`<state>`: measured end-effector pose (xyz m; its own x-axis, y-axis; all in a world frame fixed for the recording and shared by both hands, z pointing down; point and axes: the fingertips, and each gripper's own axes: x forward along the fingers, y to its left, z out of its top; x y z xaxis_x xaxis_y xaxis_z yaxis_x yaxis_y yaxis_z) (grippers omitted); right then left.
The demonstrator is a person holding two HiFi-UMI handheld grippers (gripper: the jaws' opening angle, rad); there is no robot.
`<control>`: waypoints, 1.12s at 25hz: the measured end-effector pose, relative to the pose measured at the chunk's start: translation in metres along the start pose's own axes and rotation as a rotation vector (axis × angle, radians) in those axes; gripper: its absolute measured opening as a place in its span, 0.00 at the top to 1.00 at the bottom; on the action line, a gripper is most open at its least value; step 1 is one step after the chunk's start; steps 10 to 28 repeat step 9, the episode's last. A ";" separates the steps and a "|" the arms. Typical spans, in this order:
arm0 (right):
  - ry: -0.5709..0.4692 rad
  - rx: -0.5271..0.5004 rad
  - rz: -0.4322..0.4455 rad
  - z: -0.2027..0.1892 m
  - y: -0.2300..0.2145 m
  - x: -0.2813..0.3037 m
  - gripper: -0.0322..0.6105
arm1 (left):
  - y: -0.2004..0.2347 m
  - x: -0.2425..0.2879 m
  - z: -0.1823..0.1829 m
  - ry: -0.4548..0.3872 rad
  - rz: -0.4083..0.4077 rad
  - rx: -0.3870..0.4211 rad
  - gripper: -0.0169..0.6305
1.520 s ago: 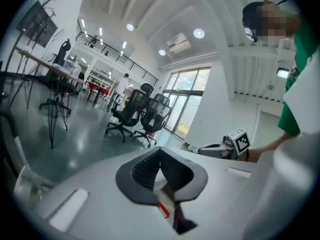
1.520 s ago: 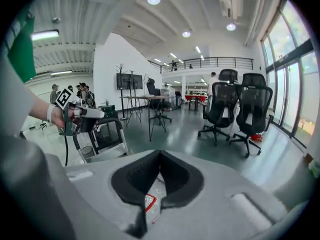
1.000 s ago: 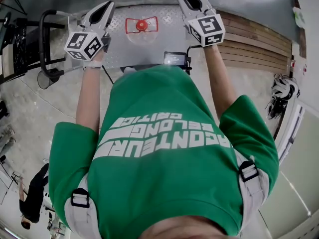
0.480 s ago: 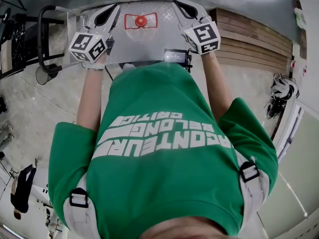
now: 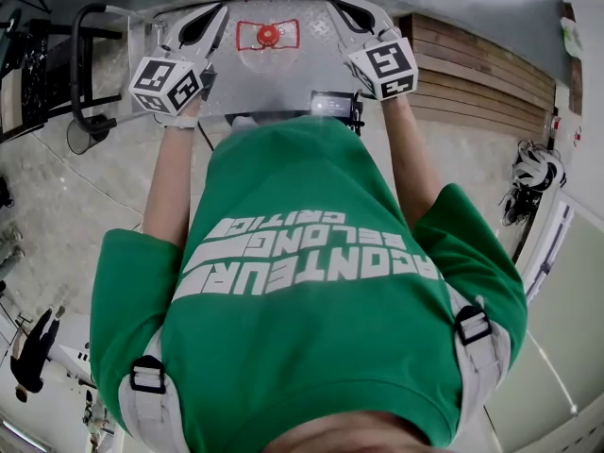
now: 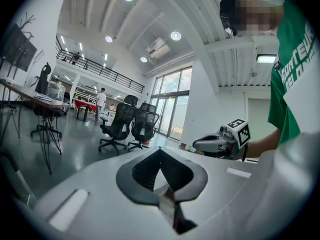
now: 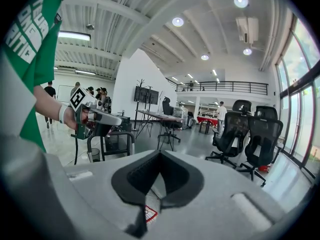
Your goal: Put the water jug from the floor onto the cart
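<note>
Both arms have sunk a little over the past second. The right hand-held gripper (image 5: 334, 5) started high and wide of the water jug (image 5: 269, 36). It has dropped and swung inward, so its closed tip now lies just beside the jug's red-capped top. Opposite it, the left hand-held gripper (image 5: 217, 14) has eased down and inward by less. Nearly all of that came in the first half of the second. The wearer's head has tipped as well, so the jug and the cart (image 5: 283, 88) now sit nearer the top of the head view. A bystander (image 5: 30, 352) at the lower left has wandered further left.
</note>
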<state>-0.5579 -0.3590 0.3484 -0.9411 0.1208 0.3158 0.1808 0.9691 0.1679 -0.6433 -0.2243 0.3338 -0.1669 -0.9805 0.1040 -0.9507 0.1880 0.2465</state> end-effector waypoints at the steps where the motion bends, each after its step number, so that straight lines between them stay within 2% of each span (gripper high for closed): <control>1: 0.002 0.001 0.002 -0.001 0.000 0.000 0.96 | 0.000 0.000 -0.001 0.002 0.002 -0.002 0.95; 28: 0.008 -0.002 0.009 0.001 0.001 0.005 0.96 | 0.003 0.000 0.001 0.003 0.004 -0.007 0.95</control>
